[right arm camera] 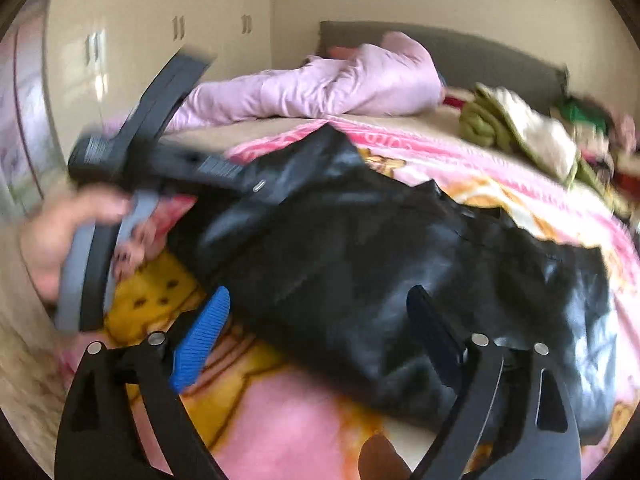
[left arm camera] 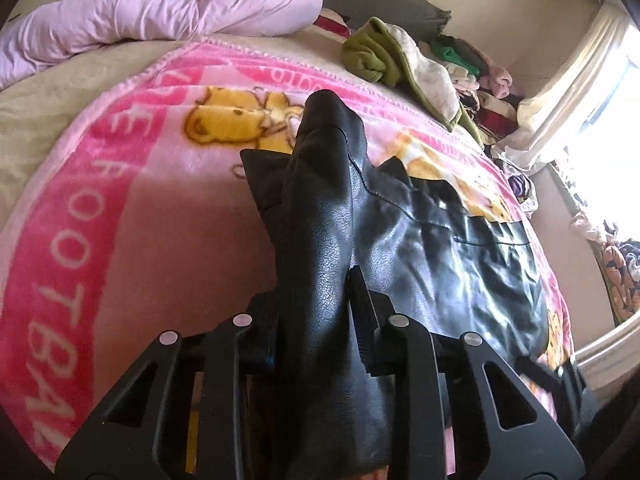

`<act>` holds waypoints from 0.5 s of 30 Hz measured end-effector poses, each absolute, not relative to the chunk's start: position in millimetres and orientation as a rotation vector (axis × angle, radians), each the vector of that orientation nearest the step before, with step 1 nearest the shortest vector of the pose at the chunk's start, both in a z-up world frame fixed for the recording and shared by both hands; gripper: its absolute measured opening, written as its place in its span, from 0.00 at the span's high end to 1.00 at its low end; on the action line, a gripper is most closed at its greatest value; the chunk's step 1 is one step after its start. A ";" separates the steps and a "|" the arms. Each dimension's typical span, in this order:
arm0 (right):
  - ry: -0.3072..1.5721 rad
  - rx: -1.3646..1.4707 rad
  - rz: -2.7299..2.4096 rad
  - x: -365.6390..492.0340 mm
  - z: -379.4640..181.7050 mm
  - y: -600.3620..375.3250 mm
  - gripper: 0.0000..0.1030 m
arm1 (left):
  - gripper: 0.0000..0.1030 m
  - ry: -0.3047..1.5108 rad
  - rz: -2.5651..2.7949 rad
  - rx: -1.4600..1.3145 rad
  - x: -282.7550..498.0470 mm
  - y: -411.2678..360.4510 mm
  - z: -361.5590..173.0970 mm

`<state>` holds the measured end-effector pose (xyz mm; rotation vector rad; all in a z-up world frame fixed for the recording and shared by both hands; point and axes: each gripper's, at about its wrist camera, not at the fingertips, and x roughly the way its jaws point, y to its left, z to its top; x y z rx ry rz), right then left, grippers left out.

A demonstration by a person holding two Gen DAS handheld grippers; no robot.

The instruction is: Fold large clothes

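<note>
A black leather jacket [left arm camera: 440, 248] lies spread on a pink cartoon-bear blanket [left arm camera: 120, 200] that covers a bed. One sleeve [left arm camera: 320, 200] is lifted off the blanket and runs back between the fingers of my left gripper [left arm camera: 316, 312], which is shut on it. In the right wrist view the jacket [right arm camera: 400, 264] fills the middle. My right gripper [right arm camera: 320, 320] hangs just over its near edge, jaws wide apart, blue pad [right arm camera: 204, 340] on the left, nothing pinched. A hand [right arm camera: 60, 240] with the left gripper [right arm camera: 248, 180] shows blurred at the upper left, at the jacket's far end.
A rumpled pale-pink duvet [left arm camera: 160, 4] lies at the head of the bed by a grey headboard [right arm camera: 480, 56]. A green-and-white garment [left arm camera: 384, 60] and a heap of mixed clothes [left arm camera: 480, 80] sit along the far right edge. A bright window [left arm camera: 600, 80] is right, a wardrobe [right arm camera: 160, 40] left.
</note>
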<state>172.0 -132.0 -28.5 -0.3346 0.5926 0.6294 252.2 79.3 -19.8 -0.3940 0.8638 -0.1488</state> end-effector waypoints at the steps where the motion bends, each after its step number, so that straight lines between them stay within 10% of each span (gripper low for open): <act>1: 0.580 -0.358 0.624 169.6 -32.2 -126.7 0.11 | 0.80 0.863 -0.149 -0.395 252.3 78.8 -19.0; 15: 0.439 -0.613 0.432 169.3 -71.3 -71.6 0.12 | 0.80 0.842 -0.158 -0.387 250.6 70.3 -3.2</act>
